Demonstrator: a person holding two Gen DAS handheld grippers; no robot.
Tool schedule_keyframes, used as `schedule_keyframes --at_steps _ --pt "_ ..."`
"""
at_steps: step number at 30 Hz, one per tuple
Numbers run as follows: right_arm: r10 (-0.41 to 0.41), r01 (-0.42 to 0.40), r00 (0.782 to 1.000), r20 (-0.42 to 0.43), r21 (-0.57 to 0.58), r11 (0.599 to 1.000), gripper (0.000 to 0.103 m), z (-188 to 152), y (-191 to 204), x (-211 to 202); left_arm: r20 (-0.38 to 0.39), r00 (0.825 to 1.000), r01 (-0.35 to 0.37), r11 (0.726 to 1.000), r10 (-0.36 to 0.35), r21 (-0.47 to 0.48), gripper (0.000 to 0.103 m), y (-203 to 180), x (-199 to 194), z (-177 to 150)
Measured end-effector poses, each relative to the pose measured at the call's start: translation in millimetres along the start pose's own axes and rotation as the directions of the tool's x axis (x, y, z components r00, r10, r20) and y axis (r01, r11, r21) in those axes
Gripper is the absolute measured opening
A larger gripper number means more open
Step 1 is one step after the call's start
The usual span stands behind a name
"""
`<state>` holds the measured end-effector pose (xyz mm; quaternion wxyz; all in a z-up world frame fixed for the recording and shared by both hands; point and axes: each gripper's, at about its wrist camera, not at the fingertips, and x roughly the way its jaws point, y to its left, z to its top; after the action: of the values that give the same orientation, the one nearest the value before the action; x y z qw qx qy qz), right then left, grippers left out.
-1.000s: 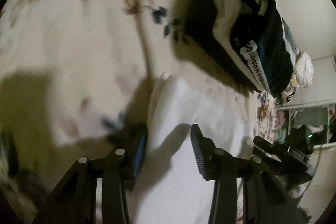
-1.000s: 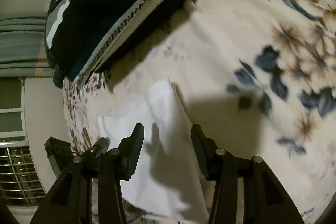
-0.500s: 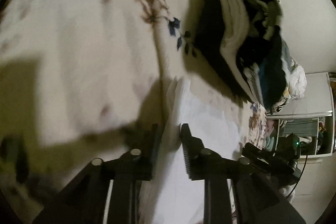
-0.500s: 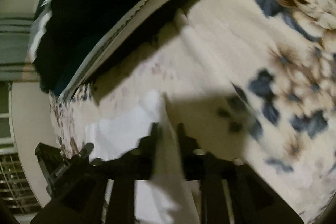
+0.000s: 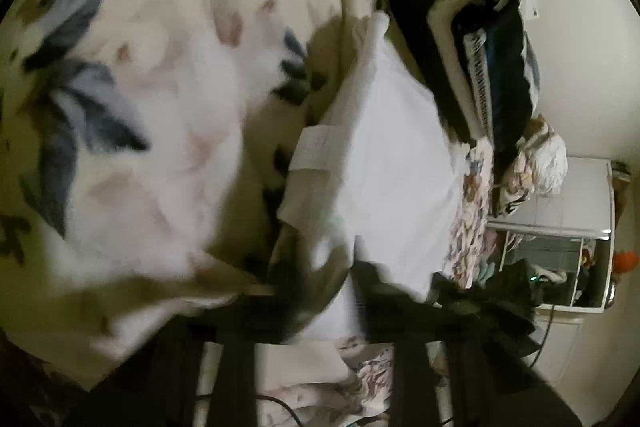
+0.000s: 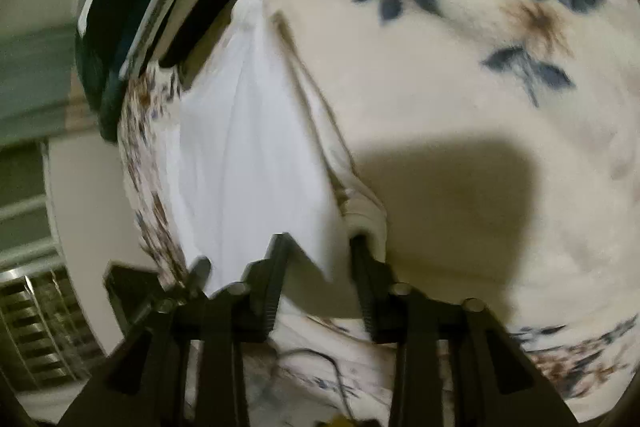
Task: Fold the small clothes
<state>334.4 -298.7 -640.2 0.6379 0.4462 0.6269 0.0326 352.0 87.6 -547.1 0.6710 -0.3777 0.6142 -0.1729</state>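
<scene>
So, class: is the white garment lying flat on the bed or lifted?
Partly lifted: the white garment rises from the floral blanket toward both grippers, draping in tension folds.

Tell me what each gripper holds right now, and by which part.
Left gripper: blurred, apparently pinching the near edge of the white cotton garment. Right gripper: jaws apart, garment corner hanging between them; grip uncertain.

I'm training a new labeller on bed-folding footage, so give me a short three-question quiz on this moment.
1. True or false: the stack of dark folded clothes sits on the floor.
2. The bedspread has a print of: A stripes, B flowers, C checks.
3. Which item reaches between the fingers of the right hand-held gripper?
Key: 1 false, it lies on the bedspread; 2 B; 3 the white garment.
</scene>
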Motion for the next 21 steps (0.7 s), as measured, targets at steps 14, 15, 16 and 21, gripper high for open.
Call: schedule_keyframes --at_steps 14,15,16,21 --pt "0.01 -0.01 1.0 0.027 0.013 1.0 0.049 3.4 -20.3 -38.6 -0.015 1.0 0.021 1.0 -0.021 0.011 0.038 8.4 -15.6 -3.0" --pt "0.02 -0.02 1.0 0.013 0.012 1.0 0.052 4.1 -18.5 -35.5 -0.021 0.999 0.039 0.999 -0.038 0.015 0.038 6.5 -9.9 -3.3" --pt "0.032 -0.032 0.999 -0.017 0.014 0.999 0.053 4.9 -20.3 -31.5 -0.025 0.999 0.038 0.999 -0.037 0.02 0.038 5.7 -5.7 -4.2" --pt "0.105 -0.101 0.99 -0.089 0.057 0.993 0.04 -1.1 -29.1 4.2 -0.027 0.998 0.062 0.998 -0.062 0.023 0.036 3.9 10.9 -12.2"
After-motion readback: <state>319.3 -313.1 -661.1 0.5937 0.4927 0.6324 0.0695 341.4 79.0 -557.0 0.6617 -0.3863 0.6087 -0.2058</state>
